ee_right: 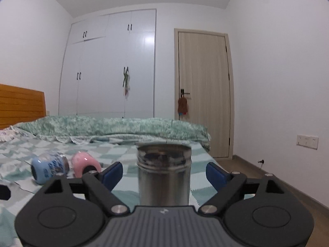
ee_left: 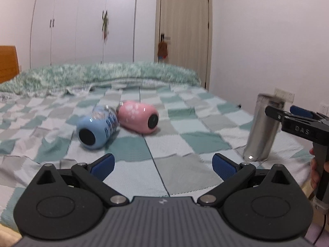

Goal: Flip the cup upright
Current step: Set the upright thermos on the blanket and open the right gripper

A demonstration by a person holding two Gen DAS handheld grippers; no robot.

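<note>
A steel cup (ee_left: 262, 127) stands upright on the checked bedspread at the right; it also shows in the right wrist view (ee_right: 164, 173). My right gripper (ee_right: 164, 173) is open, with its blue pads (ee_right: 113, 173) on either side of the cup and apart from it. It appears in the left wrist view (ee_left: 287, 111) by the cup's upper part. A blue cup (ee_left: 96, 128) and a pink cup (ee_left: 138, 116) lie on their sides, bases toward me. My left gripper (ee_left: 163, 164) is open and empty, in front of them.
A folded green quilt (ee_left: 102, 76) lies across the far side of the bed. The bed's right edge (ee_left: 304, 177) is close to the steel cup. A wooden headboard (ee_right: 20, 105) is at the left. A wardrobe and a door stand behind.
</note>
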